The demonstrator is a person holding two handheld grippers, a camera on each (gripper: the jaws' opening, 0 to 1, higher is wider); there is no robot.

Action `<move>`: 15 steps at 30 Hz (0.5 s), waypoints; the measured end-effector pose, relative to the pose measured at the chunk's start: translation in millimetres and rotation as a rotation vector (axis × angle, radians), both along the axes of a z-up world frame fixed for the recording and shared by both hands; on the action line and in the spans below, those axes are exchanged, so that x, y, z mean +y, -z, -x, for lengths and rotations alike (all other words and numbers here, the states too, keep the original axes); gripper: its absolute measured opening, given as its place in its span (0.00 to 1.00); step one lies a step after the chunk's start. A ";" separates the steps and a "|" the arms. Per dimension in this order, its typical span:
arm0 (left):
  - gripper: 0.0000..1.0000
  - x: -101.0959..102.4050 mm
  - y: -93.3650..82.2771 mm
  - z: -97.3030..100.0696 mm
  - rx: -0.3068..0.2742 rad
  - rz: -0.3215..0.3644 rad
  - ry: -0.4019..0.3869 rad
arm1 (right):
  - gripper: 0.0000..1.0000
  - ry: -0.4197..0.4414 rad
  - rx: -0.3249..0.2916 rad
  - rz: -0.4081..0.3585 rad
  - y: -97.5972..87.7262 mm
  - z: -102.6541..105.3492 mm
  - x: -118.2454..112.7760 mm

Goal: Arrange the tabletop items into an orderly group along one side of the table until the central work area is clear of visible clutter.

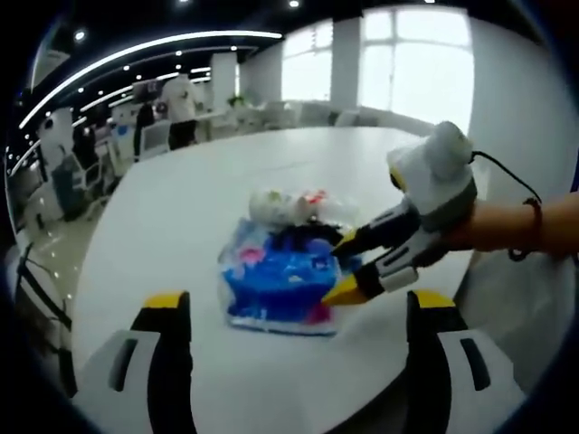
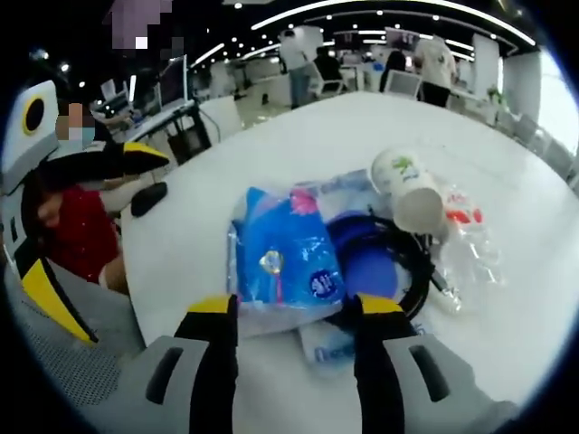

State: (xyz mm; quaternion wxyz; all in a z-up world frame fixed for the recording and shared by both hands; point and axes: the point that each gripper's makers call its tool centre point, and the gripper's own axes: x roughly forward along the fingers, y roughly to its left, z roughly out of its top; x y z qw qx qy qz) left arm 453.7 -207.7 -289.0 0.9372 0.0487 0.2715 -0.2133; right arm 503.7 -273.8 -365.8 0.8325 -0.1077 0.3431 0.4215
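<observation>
Dead ahead of your right tool [image 2: 291, 312], jaws spread wide and empty, lies the blue packet [image 2: 288, 258], touching the tips on the table [image 2: 208, 163]. Its long axis runs straight away. Left tool [image 1: 289, 307], also wide, is well back; right goes.

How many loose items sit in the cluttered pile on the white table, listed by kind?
Blue plastic tissue packs: 2 — the large blue plastic pack and a smaller pack partly under it.
White paper cups: 1 — tipped white paper cup.
Black coiled cables: 1 — black coiled cable.
Clear plastic bags: 1 — crumpled clear plastic bag.
Total: 5, though overlap may hide more.
</observation>
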 end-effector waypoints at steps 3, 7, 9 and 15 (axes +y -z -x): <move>0.96 -0.1 0.5 0.5 0.003 -0.001 0.001 | 0.38 -0.007 0.005 0.010 -0.3 1.8 -0.9; 0.95 -1.5 -0.2 0.0 0.000 0.005 0.002 | 0.29 -0.013 -0.005 0.029 0.7 -0.3 -4.5; 0.95 -1.5 1.1 0.5 0.006 0.001 0.004 | 0.24 -0.011 -0.003 0.031 -0.1 -1.2 -6.0; 0.94 -1.2 1.2 0.3 0.005 -0.007 0.005 | 0.05 -0.052 -0.007 0.027 -4.9 2.9 -2.4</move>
